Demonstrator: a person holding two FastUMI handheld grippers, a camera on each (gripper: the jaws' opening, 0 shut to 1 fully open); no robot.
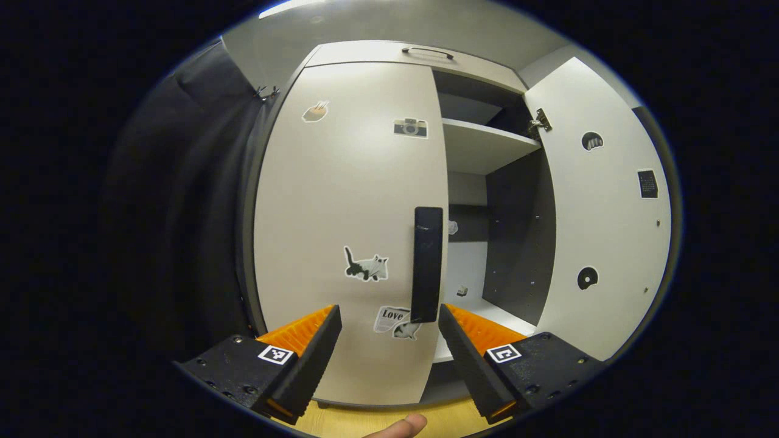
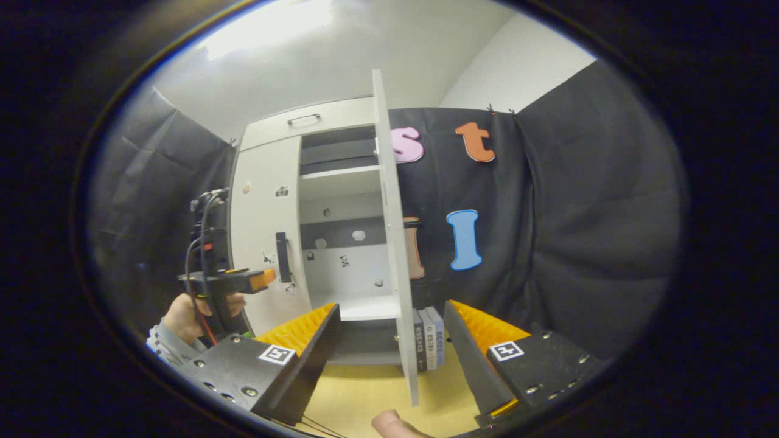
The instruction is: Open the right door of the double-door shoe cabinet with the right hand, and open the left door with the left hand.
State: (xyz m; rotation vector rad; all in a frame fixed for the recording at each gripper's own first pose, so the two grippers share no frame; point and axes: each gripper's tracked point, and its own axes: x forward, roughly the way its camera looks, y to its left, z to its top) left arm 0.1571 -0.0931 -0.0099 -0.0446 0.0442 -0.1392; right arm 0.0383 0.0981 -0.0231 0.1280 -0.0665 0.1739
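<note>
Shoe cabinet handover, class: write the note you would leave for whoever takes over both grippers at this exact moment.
Left gripper: open, holding nothing, pointed at the left door, its fingers either side of the dark handle but short of it.
Right gripper: open, holding nothing, its fingers either side of the right door's edge, not pressing it.
Shoe cabinet: right door swung wide, shelves showing; left door closed.
Done: right door open.
Left: grip the left door's handle with the left gripper and pull it open.
</note>
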